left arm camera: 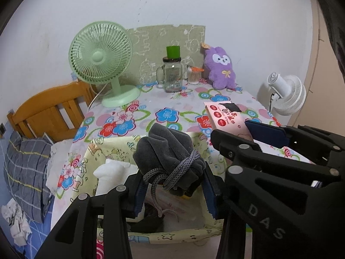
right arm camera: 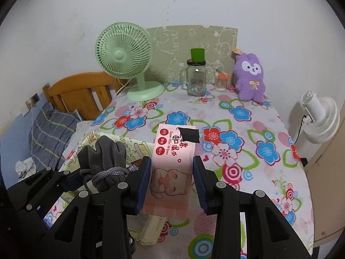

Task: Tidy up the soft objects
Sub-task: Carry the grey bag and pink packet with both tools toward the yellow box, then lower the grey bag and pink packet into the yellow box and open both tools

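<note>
My left gripper point(left arm camera: 174, 191) is shut on a grey fleece bundle point(left arm camera: 168, 149) tied with a grey cord, and holds it over a pale yellow fabric box point(left arm camera: 112, 144). A white soft item point(left arm camera: 112, 172) and dark cloth lie inside the box. To its right, my right gripper point(right arm camera: 171, 179) is shut on a pink pack of wet wipes point(right arm camera: 174, 151), whose near end hangs past the box's corner point(right arm camera: 129, 144). In the right wrist view the grey bundle point(right arm camera: 105, 157) is at the left, in the left gripper point(right arm camera: 86, 178). A purple plush rabbit point(right arm camera: 251, 77) sits at the table's far right.
A floral tablecloth point(right arm camera: 237, 129) covers the table. A green desk fan point(right arm camera: 125, 58), a glass jar with a green cup on top point(right arm camera: 196, 77) and a small container point(right arm camera: 222, 82) stand at the back. Off the right edge is a white fan point(right arm camera: 319, 116); to the left, a wooden headboard point(left arm camera: 49, 110) and a plaid pillow point(left arm camera: 25, 172).
</note>
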A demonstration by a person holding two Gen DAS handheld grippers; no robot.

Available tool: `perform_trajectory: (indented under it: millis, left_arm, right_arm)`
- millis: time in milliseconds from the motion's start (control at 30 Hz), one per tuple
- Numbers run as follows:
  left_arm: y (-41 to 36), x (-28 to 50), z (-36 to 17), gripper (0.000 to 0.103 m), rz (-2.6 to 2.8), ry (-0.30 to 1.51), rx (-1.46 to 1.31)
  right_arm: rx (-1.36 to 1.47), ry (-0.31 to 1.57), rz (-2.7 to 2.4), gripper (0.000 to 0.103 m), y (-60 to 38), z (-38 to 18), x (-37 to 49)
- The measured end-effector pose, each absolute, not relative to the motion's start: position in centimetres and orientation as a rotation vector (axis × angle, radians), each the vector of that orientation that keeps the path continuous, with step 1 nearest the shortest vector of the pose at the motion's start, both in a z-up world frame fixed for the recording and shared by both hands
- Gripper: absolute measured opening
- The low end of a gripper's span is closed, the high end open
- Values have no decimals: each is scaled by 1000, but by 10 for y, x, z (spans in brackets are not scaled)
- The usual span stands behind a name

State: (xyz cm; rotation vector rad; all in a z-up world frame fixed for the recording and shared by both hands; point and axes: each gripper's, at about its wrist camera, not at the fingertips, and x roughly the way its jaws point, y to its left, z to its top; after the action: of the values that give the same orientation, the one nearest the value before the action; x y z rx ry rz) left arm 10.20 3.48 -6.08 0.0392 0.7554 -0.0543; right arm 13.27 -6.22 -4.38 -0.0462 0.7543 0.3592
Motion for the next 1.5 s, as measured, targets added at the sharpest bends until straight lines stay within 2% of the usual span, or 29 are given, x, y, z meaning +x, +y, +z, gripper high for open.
perform_trajectory:
  millis: [300,567,1033,1067,1133,1200,1500]
  left_arm:
    - [52,108,-80,52,-31,820,25]
    - [64,109,-89,81,-23,836,10]
    - [82,111,-90,95,10,839,-35]
    - [83,111,-90,97,10,839,-36]
    - [83,111,-90,98,14,838,-34]
    - [83,111,-89,99,12,835,-37]
    - [74,110,-84,99,3,821,-37]
  right_arm:
    - [-73,794,384,42,-42,-58,142]
    - [-86,819,420,42,-28,-67,145]
    - [-116,853,490,44,-5,-78,149]
    - [-123,858,494,44,-3,-79,149]
    - [-134,853,487,54,-1,-80,149]
    - [-134,848,480,59,-1,-80,149]
    - [-114,836,443,69,-12,-75,146]
